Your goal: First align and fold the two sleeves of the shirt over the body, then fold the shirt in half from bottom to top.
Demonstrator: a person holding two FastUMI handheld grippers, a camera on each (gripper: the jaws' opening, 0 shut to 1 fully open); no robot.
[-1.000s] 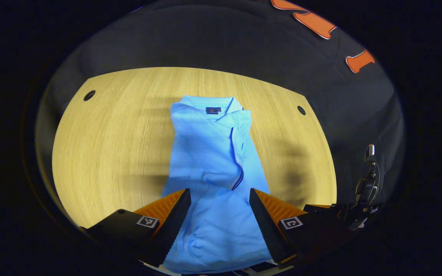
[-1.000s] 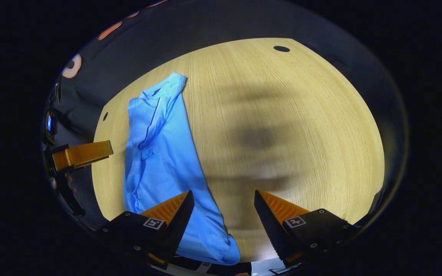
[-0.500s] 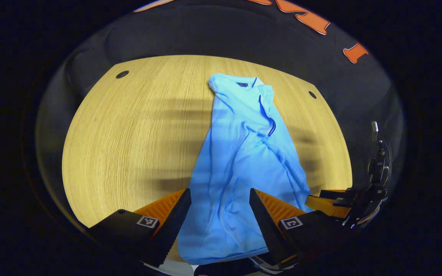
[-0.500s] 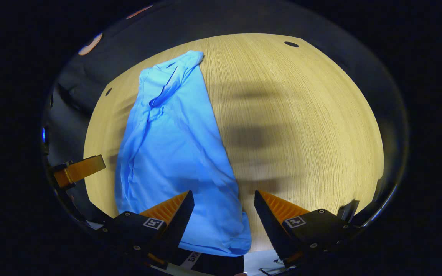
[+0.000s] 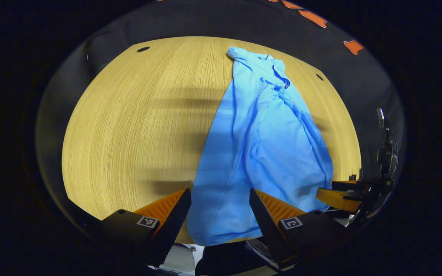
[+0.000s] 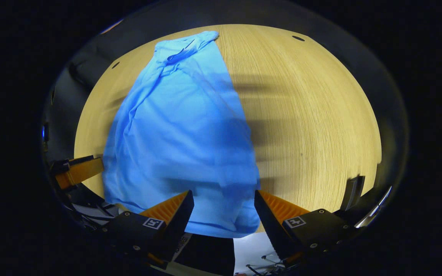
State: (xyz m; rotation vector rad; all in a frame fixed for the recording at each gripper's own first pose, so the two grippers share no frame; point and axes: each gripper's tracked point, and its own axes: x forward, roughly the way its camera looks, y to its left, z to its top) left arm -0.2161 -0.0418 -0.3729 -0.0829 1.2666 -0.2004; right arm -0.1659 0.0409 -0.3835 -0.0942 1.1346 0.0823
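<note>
The left gripper (image 5: 219, 214) stands wide open at the bottom of the left gripper view, gripping nothing, its fingers straddling the near hem of the blue shirt (image 5: 259, 145) from above. The right gripper (image 6: 224, 216) is likewise spread wide and empty at the bottom of the right gripper view, over the hem's other corner. The shirt lies lengthwise on the wooden table (image 5: 129, 126), running from the lower centre of the frame up to its collar (image 5: 272, 67) at the upper right, with the sleeves apparently already laid over the body. The bottom-to-top fold seems to be next, and the risks lie at the hem: it sits at or slightly past the table's near edge, so a closing finger could catch only the top layer or miss the cloth altogether. Uneven grips would likely skew the fold, and a hasty lift could drag the loosely lying, rumpled sleeve folds open.
</note>
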